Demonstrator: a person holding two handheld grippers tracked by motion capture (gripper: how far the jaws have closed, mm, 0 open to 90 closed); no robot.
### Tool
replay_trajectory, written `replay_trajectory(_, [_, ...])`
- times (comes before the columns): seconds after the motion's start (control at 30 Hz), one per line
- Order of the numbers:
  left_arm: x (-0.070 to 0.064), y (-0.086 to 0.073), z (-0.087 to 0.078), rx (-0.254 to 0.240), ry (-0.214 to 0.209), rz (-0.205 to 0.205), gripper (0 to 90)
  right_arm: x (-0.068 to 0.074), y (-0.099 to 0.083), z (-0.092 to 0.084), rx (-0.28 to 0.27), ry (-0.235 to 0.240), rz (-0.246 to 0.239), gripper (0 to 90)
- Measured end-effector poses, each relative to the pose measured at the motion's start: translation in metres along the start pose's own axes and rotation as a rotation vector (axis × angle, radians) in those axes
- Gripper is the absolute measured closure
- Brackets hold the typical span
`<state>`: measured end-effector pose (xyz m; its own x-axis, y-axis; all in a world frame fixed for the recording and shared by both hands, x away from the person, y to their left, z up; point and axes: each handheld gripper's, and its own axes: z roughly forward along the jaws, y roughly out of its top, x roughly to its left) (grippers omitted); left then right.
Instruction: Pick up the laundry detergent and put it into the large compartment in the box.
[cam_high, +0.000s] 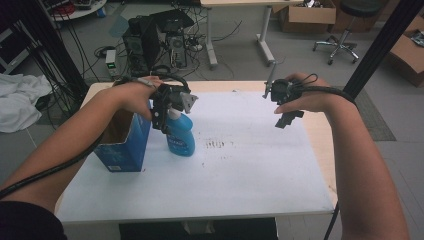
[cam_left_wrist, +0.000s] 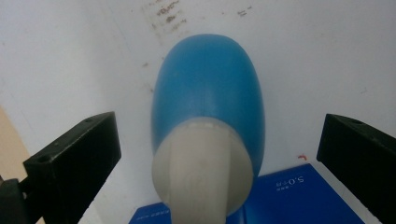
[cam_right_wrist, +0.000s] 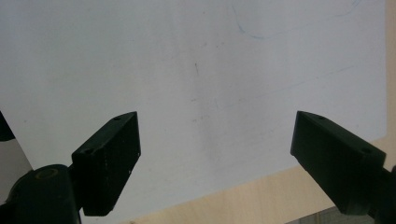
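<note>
1. Near edge, high view: both forearms come in from the bottom. White sheet (cam_high: 240, 170) covers most of the wooden table (cam_high: 320, 135); a patch of dark smudges (cam_high: 217, 145) sits mid-sheet.
2. Left of centre: blue box (cam_high: 122, 142) stands upright and open-topped at the sheet's left edge. Blue spray bottle (cam_high: 181, 135) stands upright just right of it, close beside; cannot tell if they touch.
3. Left gripper (cam_high: 167, 112) is above the bottle at its white sprayer top. In the left gripper view the left gripper (cam_left_wrist: 219, 154) has jaws wide apart, one each side of the bottle's pale neck (cam_left_wrist: 201, 172), clear gaps both sides, nothing clamped. Blue box top (cam_left_wrist: 289, 196) shows below the bottle.
4. Right, farther back: right gripper (cam_high: 286, 107) held above the sheet's far right part, well apart from the bottle. In the right gripper view the right gripper (cam_right_wrist: 215, 158) has jaws spread apart, holding nothing; sheet and a strip of bare table below.
5. Far: computer tower (cam_high: 155, 42), cables, a chair (cam_high: 345, 30) on the floor.
</note>
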<state>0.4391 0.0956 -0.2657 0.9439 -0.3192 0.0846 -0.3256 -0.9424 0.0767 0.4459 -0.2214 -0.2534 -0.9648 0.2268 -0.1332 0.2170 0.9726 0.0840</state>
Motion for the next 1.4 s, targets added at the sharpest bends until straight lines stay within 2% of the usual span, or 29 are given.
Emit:
replay_trajectory(0.2, [0.0,0.0,0.008,-0.016,-0.003,0.009,0.1,0.0,0.0,0.0,-0.007,-0.002,0.0,16.2])
replay_trajectory(0.23, [0.0,-0.001,0.01,-0.014,-0.008,0.001,0.2,0.0,-0.001,0.0,-0.011,-0.003,0.002,16.2])
replay_trajectory(0.4, [0.001,0.0,0.02,0.006,-0.013,0.001,0.2,-0.001,-0.004,-0.001,-0.007,-0.004,0.012,16.2])
replay_trajectory(0.77, [0.0,0.009,0.029,0.048,-0.009,0.028,0.1,-0.001,-0.004,0.006,-0.001,0.004,0.001,16.2])
replay_trajectory(1.03, [0.002,0.01,0.03,0.077,0.003,0.032,0.5,-0.001,-0.001,0.008,-0.003,0.005,-0.007,16.2])
replay_trajectory(1.17, [0.006,0.008,0.027,0.07,0.009,0.021,1.0,-0.001,0.0,0.009,-0.002,0.006,-0.008,16.2])
replay_trajectory(1.4, [0.006,0.009,0.028,0.083,0.019,0.036,5.6,-0.003,-0.002,0.01,-0.001,0.008,-0.001,16.2])
